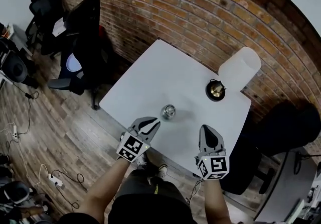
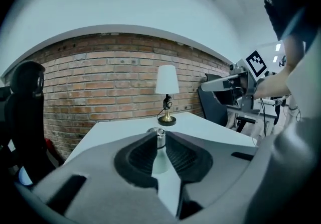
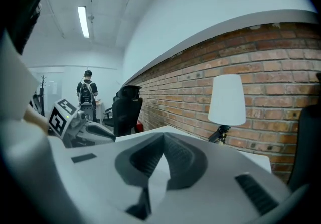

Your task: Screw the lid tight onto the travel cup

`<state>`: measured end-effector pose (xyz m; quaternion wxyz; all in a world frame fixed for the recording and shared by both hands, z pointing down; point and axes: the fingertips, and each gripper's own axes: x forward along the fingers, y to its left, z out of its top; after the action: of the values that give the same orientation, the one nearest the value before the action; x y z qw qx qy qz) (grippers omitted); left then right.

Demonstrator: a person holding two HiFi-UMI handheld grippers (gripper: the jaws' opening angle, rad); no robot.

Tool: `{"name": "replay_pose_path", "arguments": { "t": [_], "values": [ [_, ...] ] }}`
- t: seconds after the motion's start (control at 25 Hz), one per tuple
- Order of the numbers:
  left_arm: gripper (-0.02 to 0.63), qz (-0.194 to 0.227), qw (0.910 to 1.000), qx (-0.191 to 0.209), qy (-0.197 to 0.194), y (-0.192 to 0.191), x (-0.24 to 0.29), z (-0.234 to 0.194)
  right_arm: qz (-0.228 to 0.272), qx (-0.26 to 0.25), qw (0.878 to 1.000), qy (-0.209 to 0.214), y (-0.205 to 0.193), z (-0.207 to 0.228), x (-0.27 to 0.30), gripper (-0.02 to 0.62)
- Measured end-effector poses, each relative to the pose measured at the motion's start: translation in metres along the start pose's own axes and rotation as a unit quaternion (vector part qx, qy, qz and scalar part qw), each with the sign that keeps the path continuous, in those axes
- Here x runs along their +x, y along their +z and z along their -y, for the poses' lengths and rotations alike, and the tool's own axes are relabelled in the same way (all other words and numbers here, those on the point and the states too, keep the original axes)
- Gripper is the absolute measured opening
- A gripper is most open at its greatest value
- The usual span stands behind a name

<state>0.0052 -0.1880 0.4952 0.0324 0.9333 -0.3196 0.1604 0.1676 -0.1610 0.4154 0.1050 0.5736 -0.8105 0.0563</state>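
One white table [image 1: 165, 77] stands against the brick wall and carries everything that matters. At its far corner sits a lamp [image 1: 239, 67] with a pale shade and a brass base, well apart from the work. Over the near edge of the table the person holds both tools clear of the surface. The left tool [image 1: 155, 123] has its jaws drawn all but together on nothing. The right tool [image 1: 207, 129] has its jaws fully together and is just as empty.

The travel cup [image 1: 168, 112], small and metallic, stands upright on the table near that front edge. It is just beyond the left tool's tips and not touched by them, with the right tool farther off. No loose lid lies anywhere on the table, so the lid is probably already on the cup. The cup is too small here to say whether it is seated or tight.

By this reading, no screwing is in hand. Next, the left tool should spread its jaws and clamp the cup's body. The right tool should then take the lid from above and turn it until it stops.
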Motion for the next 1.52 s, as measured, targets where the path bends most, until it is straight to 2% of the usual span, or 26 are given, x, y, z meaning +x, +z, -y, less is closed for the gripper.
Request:
{"name": "replay_pose_path", "arguments": {
  "t": [0.04, 0.28, 0.76, 1.0, 1.2, 1.36, 1.52],
  "values": [
    [0.058, 0.003, 1.0, 0.003, 0.006, 0.006, -0.006, 0.0, 0.005, 0.0, 1.0, -0.003, 0.004, 0.003, -0.004, 0.014],
    [0.028, 0.018, 0.9987, 0.004, 0.047, 0.039, -0.037, -0.006, 0.036, 0.007, 0.999, -0.003, 0.037, 0.01, -0.022, 0.014],
    [0.025, 0.103, 0.9882, 0.038, 0.107, 0.124, -0.096, -0.016, 0.11, -0.027, 0.994, 0.001, 0.113, 0.017, -0.057, 0.014],
    [0.025, 0.138, 0.9823, 0.045, 0.119, 0.15, -0.117, -0.019, 0.128, -0.044, 0.991, -0.011, 0.136, 0.026, -0.072, 0.014],
    [0.025, 0.166, 0.9782, 0.016, 0.124, 0.174, -0.135, -0.014, 0.147, -0.046, 0.988, -0.022, 0.151, 0.024, -0.088, 0.014],
    [0.025, 0.176, 0.9749, 0.001, 0.137, 0.173, -0.153, -0.008, 0.161, -0.022, 0.986, -0.036, 0.153, 0.021, -0.102, 0.014],
    [0.025, 0.175, 0.9743, -0.005, 0.142, 0.169, -0.166, -0.009, 0.163, -0.023, 0.985, -0.056, 0.149, 0.011, -0.109, 0.014]
  ]
}}
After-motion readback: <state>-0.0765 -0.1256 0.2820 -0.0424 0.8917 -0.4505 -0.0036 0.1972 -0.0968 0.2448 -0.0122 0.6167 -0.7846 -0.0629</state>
